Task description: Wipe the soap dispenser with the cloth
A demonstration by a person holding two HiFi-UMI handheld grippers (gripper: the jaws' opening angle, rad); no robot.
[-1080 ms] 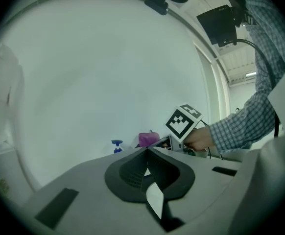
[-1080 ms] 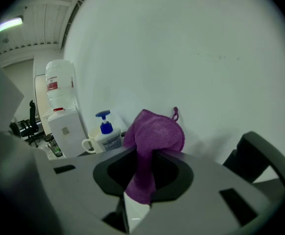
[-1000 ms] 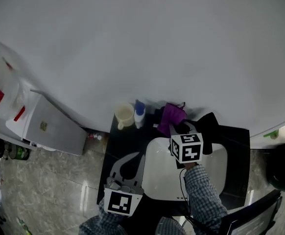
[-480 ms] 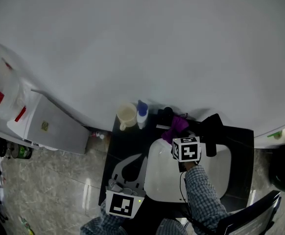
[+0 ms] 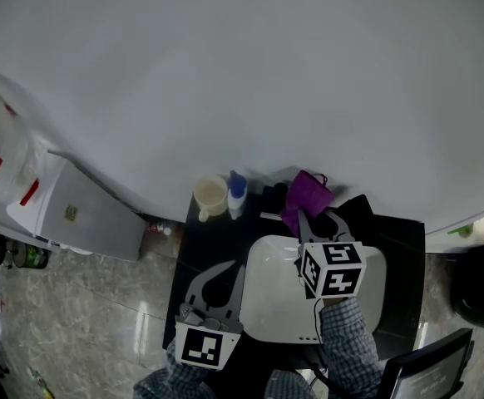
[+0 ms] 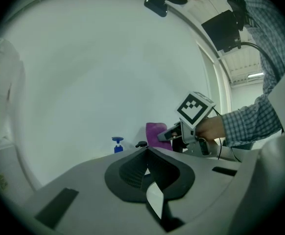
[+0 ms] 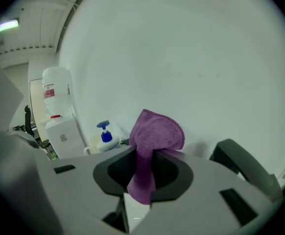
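Blk counter [image 5: 195, 236]: cup [image 5: 211, 196], soap dispenser [image 5: 237, 193]

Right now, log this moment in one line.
right gripper: shut on cloth | left gripper: shut, empty | dispenser: apart from cloth, beside cup

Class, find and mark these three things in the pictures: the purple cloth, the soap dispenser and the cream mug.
purple cloth [image 7: 158, 131], right gripper view, on its folded upper part.
soap dispenser [image 7: 105, 135], right gripper view, on its blue pump.
cream mug [image 5: 211, 195], head view, on its open top.
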